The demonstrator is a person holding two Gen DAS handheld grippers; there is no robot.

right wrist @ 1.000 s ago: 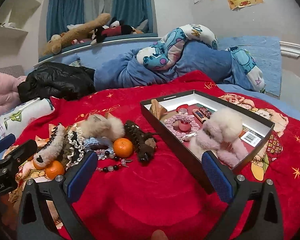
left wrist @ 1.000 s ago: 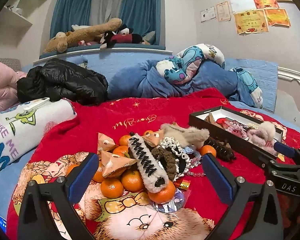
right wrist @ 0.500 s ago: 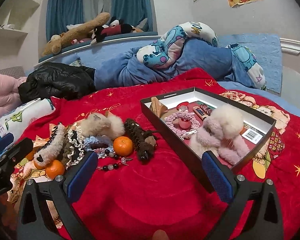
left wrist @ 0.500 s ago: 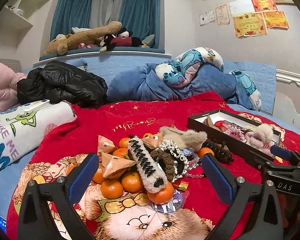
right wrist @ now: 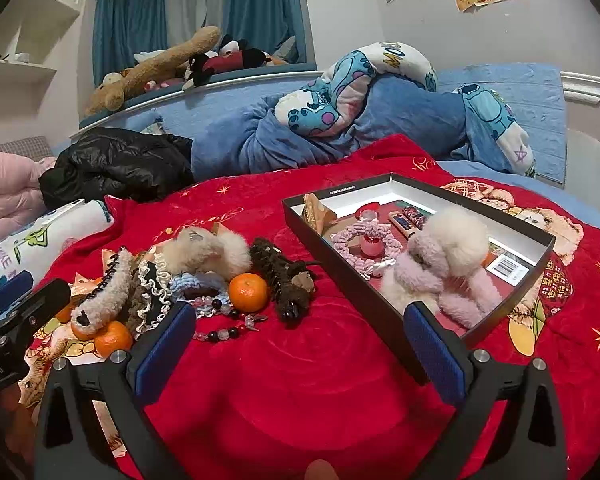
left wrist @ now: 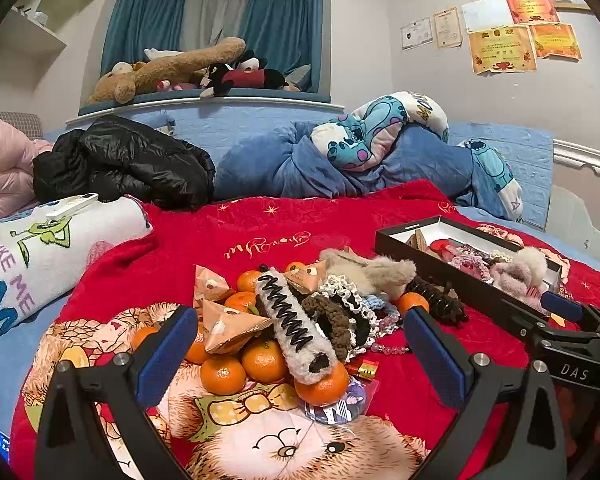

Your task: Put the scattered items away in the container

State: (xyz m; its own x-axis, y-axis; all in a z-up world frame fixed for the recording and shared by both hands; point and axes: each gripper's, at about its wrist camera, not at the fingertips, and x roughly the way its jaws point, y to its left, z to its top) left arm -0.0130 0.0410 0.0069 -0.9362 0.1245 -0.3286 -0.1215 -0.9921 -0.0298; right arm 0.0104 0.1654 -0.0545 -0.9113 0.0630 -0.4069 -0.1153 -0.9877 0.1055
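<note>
A lived-in home bedroom: a bed (left wrist: pixel 112 364) spread with a red cartoon-bear blanket (left wrist: pixel 284 236), a rumpled blue duvet (left wrist: pixel 284 168) and black puffer jacket (left wrist: pixel 124 160) at its far edge, plush toys (left wrist: pixel 172 68) lining a curtained window ledge, and framed certificates (left wrist: pixel 503 48) on the wall.

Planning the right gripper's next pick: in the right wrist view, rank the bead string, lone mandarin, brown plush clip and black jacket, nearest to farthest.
1. Bead string, just ahead, left of centre.
2. Lone mandarin, behind the beads.
3. Brown plush clip, beside it, stretching farther back.
4. Black jacket, far back left.
</note>
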